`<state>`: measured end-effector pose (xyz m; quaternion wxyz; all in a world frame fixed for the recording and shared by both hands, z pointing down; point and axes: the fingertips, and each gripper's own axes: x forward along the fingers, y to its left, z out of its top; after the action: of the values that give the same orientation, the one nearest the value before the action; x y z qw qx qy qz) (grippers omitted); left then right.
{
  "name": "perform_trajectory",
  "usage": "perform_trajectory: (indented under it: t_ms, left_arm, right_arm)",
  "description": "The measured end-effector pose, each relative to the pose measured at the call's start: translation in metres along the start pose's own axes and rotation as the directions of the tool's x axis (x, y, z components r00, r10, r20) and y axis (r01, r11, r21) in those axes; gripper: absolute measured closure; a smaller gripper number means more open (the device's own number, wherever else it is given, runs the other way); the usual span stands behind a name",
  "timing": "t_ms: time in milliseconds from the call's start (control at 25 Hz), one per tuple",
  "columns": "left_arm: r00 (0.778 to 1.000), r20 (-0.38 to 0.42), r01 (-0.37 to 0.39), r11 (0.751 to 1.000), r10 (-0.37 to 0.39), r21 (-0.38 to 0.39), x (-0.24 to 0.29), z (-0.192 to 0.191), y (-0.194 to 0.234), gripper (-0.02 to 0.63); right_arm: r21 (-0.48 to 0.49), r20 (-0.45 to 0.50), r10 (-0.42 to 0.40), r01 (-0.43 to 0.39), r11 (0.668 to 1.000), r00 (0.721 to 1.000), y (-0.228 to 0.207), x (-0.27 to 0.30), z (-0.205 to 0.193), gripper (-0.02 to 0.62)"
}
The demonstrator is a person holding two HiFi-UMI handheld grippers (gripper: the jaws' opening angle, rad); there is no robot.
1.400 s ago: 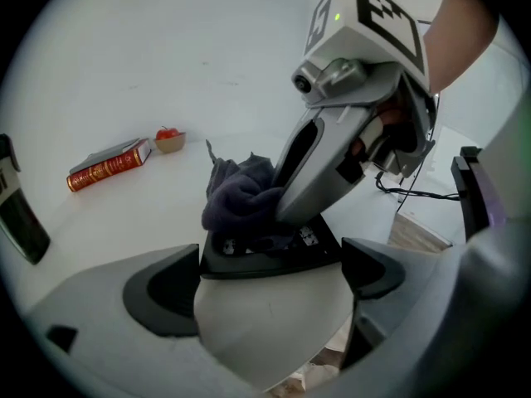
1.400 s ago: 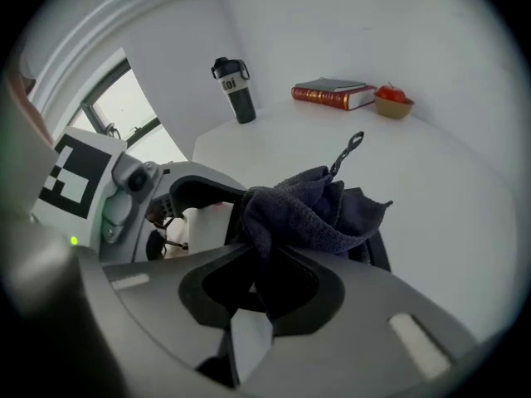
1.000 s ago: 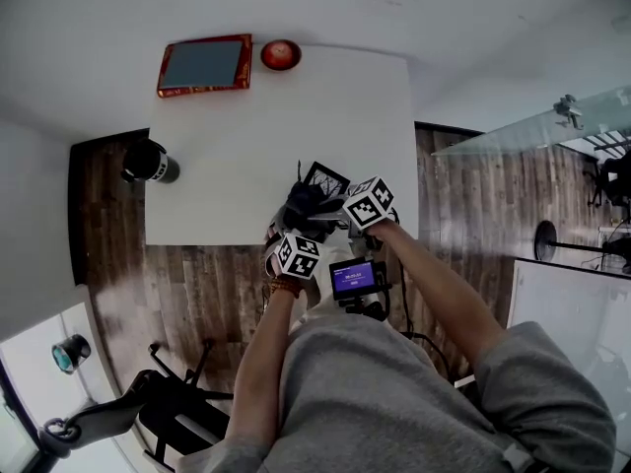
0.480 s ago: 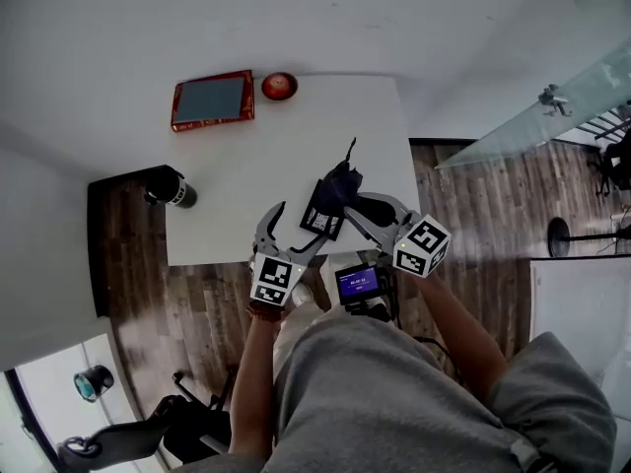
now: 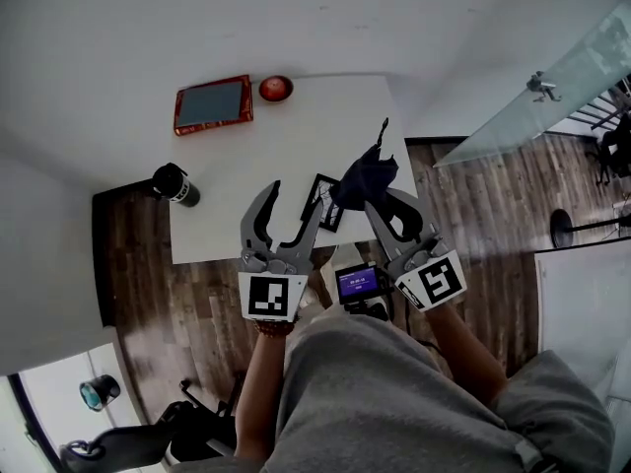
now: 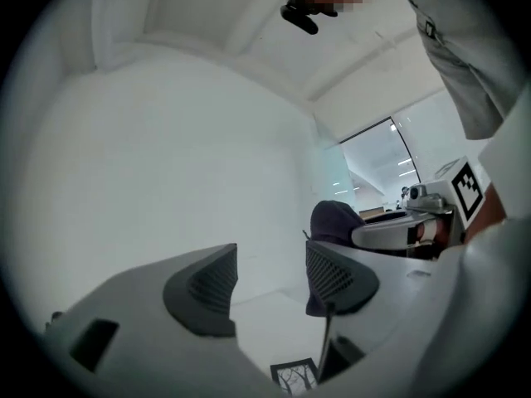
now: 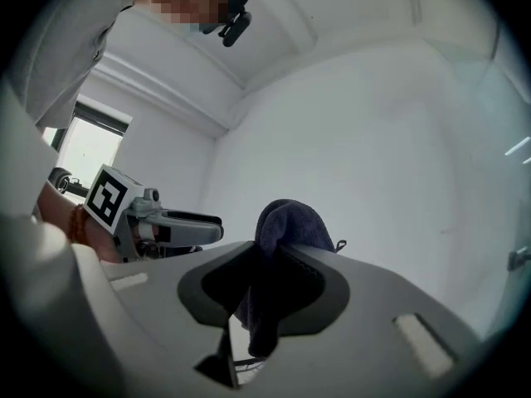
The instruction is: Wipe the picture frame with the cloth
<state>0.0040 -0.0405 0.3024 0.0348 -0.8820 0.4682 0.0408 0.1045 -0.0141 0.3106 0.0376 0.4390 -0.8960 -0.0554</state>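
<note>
Jaws of the right gripper (image 5: 376,201) are clamped on the cloth (image 5: 364,175) for wiping. Left gripper (image 5: 295,199) jaws, just narrowed to half open, are kept empty, probably to steady the frame (image 5: 328,212).

At twelve o'clock a white square table (image 5: 296,136) stands against plain white walls (image 5: 148,18). At three and nine o'clock lies dark wood plank flooring (image 5: 463,215). A clear glass panel (image 5: 552,101) slants at two o'clock, and a black wheeled office chair (image 5: 133,443) sits at seven. The light is soft and even.
</note>
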Motion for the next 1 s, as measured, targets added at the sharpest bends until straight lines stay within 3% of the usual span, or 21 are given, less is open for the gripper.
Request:
perform_trajectory:
  t_ms: [200,400,480,600,1000]
  left_arm:
    - [0.998,0.022,-0.056,0.998,0.055,0.022,-0.014,0.009,-0.012,0.457]
    - [1.0,-0.01,-0.025,0.989,0.027,0.149,-0.025,-0.002,-0.025,0.567]
    - [0.999,-0.007,-0.03,0.991,0.031,0.134,-0.029,-0.003,-0.026,0.604]
    - [0.999,-0.003,-0.047,0.996,0.047,0.078,-0.03,-0.006,-0.024,0.604]
    - [1.0,-0.007,-0.016,0.994,0.016,0.108,-0.031,-0.004,-0.029,0.604]
  right_arm:
    - [-0.035,0.02,0.008,-0.007,0.999,1.0,0.018,-0.019,0.021,0.518]
    - [-0.028,0.024,0.002,-0.001,1.0,1.0,0.029,-0.028,0.017,0.519]
    - [-0.023,0.016,0.004,-0.004,1.0,1.0,0.033,-0.03,0.014,0.52]
    - [-0.019,0.005,0.003,-0.003,1.0,1.0,0.036,-0.031,0.011,0.522]
    - [-0.015,-0.025,0.008,-0.008,1.0,1.0,0.041,-0.027,0.005,0.525]
